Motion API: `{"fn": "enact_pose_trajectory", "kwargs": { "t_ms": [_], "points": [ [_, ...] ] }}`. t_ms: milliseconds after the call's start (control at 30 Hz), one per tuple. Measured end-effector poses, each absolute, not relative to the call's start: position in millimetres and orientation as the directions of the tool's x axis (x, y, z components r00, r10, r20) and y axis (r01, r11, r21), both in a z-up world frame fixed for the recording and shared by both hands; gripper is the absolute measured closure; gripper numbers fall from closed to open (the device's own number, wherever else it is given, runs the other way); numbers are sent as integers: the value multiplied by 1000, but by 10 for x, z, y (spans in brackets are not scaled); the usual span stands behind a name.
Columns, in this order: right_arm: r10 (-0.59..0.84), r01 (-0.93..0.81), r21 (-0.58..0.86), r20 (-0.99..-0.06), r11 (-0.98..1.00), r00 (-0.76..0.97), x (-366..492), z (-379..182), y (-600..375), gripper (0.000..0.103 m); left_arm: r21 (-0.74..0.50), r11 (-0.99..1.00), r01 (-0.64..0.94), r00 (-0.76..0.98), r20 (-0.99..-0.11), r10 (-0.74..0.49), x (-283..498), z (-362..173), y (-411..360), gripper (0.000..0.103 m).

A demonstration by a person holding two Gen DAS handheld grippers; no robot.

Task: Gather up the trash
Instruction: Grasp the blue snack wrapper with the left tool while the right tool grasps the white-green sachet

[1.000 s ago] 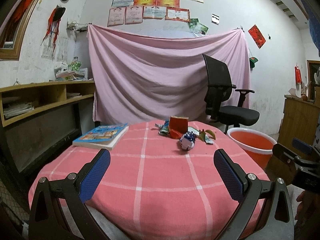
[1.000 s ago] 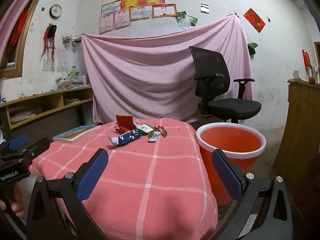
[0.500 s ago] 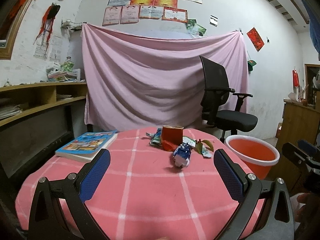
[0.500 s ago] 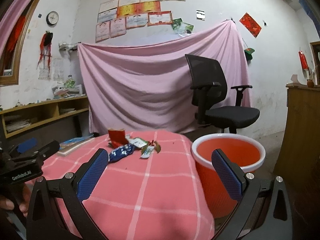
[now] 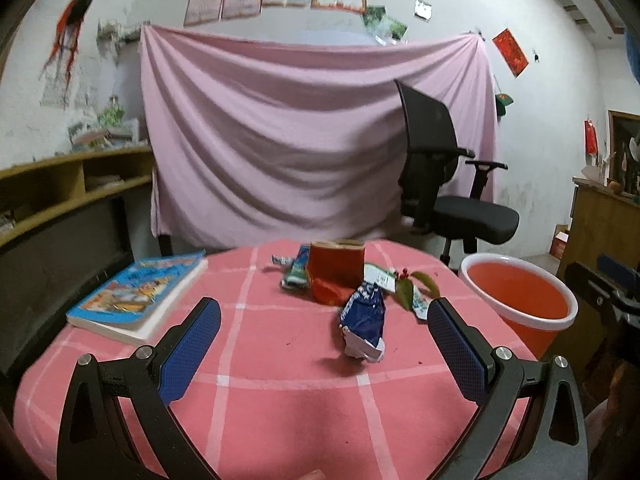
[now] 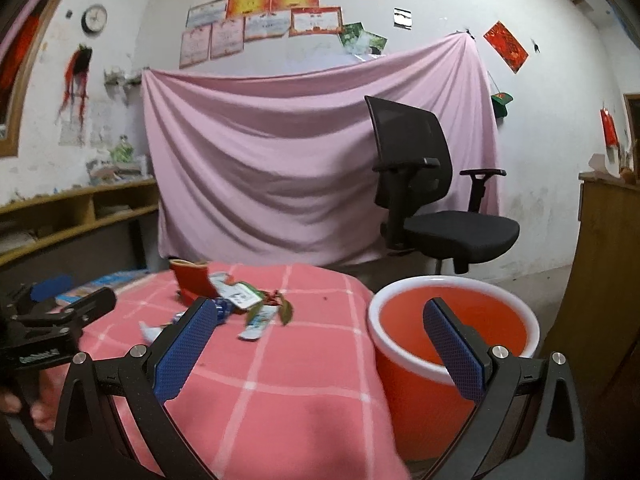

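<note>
**Wrappers heaped on a checked desk beside a red bucket**

The trash sits in a loose pile toward the far side of the desk, which is draped in a soft pink cloth crossed by pale stripes. At the heart of the pile stands a red paper box, open at the top and creased at its base. Just in front of the box lies a crumpled blue wrapper, glossy, with torn white edges. Left of the box lies a flat green packet; right of it, a white label and a sprig of green leaves with small red berries. A thick paperback book with a bright blue cover rests well to the left of the box, near the desk edge.

A smooth round red bucket with a white rim stands on the floor just beside the desk, right of the box.

The left gripper hovers over the near part of the desk, its blue textured fingers spread wide and holding nothing. The right gripper is likewise wide apart and empty, one finger before the pile, the other before the bucket.

Behind the box, a wrinkled pink sheet hangs across a rough white wall, with a black mesh office chair before it.
</note>
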State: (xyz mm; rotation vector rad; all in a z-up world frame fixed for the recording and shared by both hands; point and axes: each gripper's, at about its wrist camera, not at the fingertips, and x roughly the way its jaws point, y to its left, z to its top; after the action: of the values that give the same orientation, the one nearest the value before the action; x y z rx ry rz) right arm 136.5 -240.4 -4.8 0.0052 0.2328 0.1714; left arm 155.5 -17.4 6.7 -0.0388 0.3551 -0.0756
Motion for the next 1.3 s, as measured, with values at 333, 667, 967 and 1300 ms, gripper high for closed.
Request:
{"fn": "enact_pose_trajectory", "kwargs": {
  "t_ms": [333, 667, 967, 1300],
  "points": [
    [227, -226, 28, -219, 974, 949, 1912, 79, -2377, 0, -120, 980, 160, 848, -492, -198, 2002, 15, -202, 2],
    [293, -287, 73, -371, 955, 881, 2410, -94, -2320, 7, -102, 962, 252, 755, -602, -261, 2364, -50, -372, 16],
    [361, -348, 125, -519, 929, 775, 2666, -259, -2263, 39, -72, 959, 274, 654, -717, -241, 2527, -270, -480, 57],
    [407, -453, 95, -628, 887, 664, 2755, -392, -1988, 52, -117, 973, 197, 664, -715, -220, 2476, -284, -245, 69]
  ]
}}
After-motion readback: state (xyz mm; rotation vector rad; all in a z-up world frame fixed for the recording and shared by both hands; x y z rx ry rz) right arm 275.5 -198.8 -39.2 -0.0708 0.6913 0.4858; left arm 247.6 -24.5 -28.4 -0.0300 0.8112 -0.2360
